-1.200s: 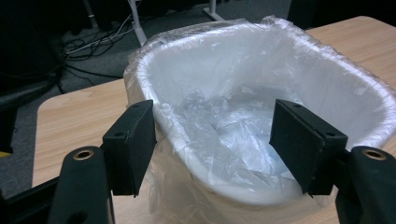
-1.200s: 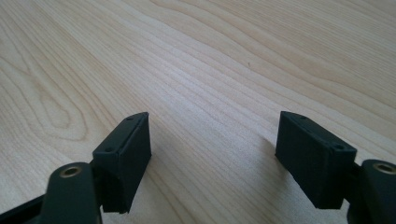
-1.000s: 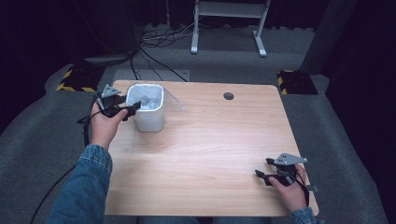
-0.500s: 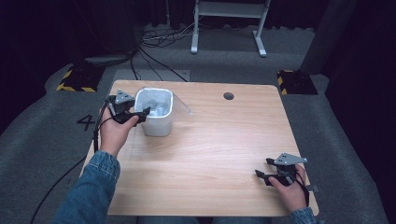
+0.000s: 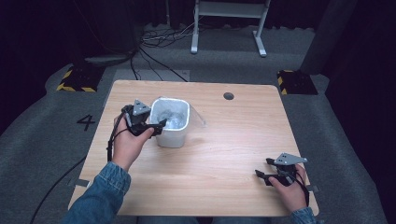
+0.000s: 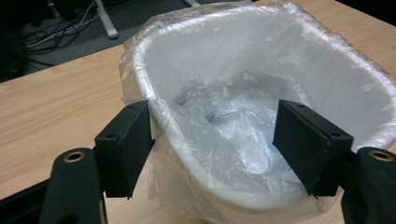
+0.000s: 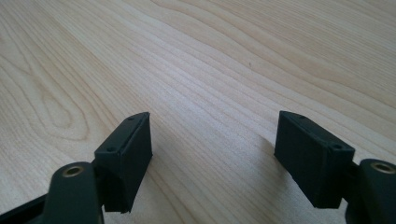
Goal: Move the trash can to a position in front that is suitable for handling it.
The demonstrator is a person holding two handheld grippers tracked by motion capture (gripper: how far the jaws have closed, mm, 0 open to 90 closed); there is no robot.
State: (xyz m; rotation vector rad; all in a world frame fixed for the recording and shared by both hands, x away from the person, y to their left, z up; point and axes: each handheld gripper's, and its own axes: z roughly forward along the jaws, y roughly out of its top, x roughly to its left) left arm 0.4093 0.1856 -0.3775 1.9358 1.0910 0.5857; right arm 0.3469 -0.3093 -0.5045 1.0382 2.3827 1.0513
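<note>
A white bin (image 5: 173, 139) lined with a clear plastic bag (image 6: 224, 107) stands on the left half of the wooden table (image 5: 224, 154). My left gripper (image 5: 159, 126) sits at the bin's left rim (image 6: 154, 100). One jaw is outside the wall and the other is inside over the crumpled liner. Its jaws have just been opening, with the rim between them and a wide gap to the inner jaw. My right gripper (image 5: 262, 167) rests near the table's front right corner, open over bare wood (image 7: 212, 154) with nothing between its jaws.
A dark cable hole (image 5: 228, 96) sits near the table's far edge. A white desk frame (image 5: 229, 28) and cables (image 5: 159, 37) lie on the floor behind. Yellow-black striped blocks (image 5: 74, 79) (image 5: 294, 81) flank the table's far corners.
The left hand and the bin with it have moved right and toward the person's side. The right gripper has stayed put.
</note>
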